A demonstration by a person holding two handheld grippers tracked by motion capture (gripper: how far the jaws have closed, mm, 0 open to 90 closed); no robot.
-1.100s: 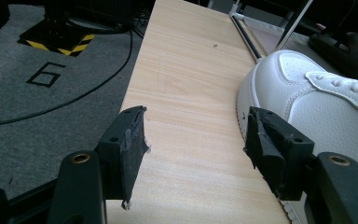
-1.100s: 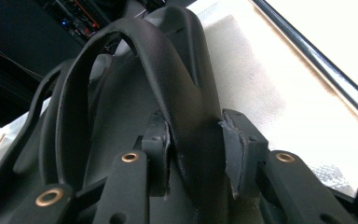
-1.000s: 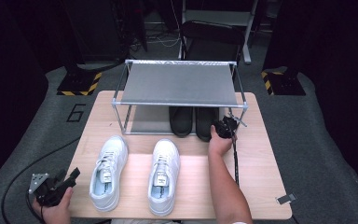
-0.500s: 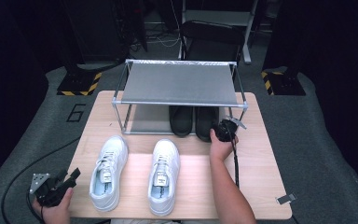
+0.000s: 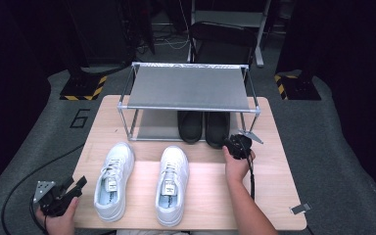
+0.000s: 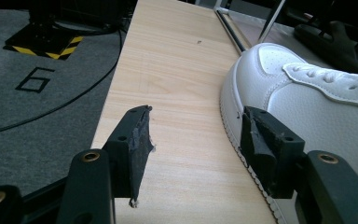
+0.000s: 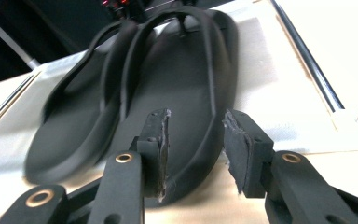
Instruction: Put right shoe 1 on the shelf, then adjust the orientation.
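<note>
In the high view a pale wooden table fills the middle of the frame, with a two-tier metal-framed shoe rack with grey shelves standing at its far edge. On the rack's lower shelf, towards the right, lies a pair of black rubber flip-flops, heels towards the person. The right gripper sits just right of centre, at the near right corner of the rack and just beside the heel of the right-hand sandal. In the right gripper view its jaws have just been closing a little but stand part open, straddling the outer heel edge of the nearer black flip-flop; the rim lies between the pads, and I cannot tell whether they touch it. A pair of white lace-up leather sneakers stands side by side in the lower middle of the high view, toes towards the rack. The left gripper is at the lower left, off the table's near left corner, just beside the left sneaker. In the left gripper view its jaws have just been narrowing yet remain wide, with bare wood between them and the white sneaker at the right.
</note>
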